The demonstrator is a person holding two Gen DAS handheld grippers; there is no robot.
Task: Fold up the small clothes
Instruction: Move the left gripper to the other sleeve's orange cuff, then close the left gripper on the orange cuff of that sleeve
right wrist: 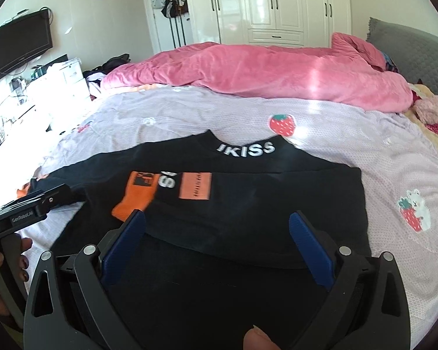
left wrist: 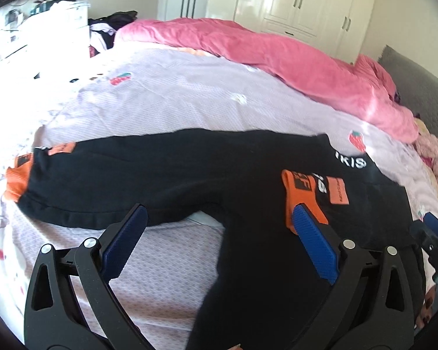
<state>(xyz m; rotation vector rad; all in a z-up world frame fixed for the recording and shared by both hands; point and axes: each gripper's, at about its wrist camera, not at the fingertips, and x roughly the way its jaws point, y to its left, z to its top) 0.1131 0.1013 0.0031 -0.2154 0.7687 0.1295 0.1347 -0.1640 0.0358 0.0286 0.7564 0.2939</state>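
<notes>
A black sweatshirt [left wrist: 189, 169] with a white "IKISS" collar [right wrist: 246, 148] lies flat on the lilac strawberry-print sheet [left wrist: 166, 99]. One sleeve stretches out to the left and ends in an orange cuff [left wrist: 17, 180]. The other sleeve is folded across the chest, its orange cuff [right wrist: 137, 195] lying on the black body. My left gripper [left wrist: 219, 213] hovers open over the sweatshirt's lower edge, gripping nothing. My right gripper [right wrist: 219, 217] is open above the folded sleeve and hem, pads off the cloth. Each gripper shows at the edge of the other's view: the right gripper [left wrist: 435, 227], the left gripper [right wrist: 43, 201].
A crumpled pink duvet [right wrist: 262, 70] runs along the far side of the bed. The grey headboard [right wrist: 408, 46] and pink plush things [right wrist: 435, 110] are at the right. White wardrobes [right wrist: 277, 5], a wall television [right wrist: 17, 46] and a cluttered dresser [left wrist: 29, 29] stand beyond. A person's hand [right wrist: 3, 268] holds the left gripper.
</notes>
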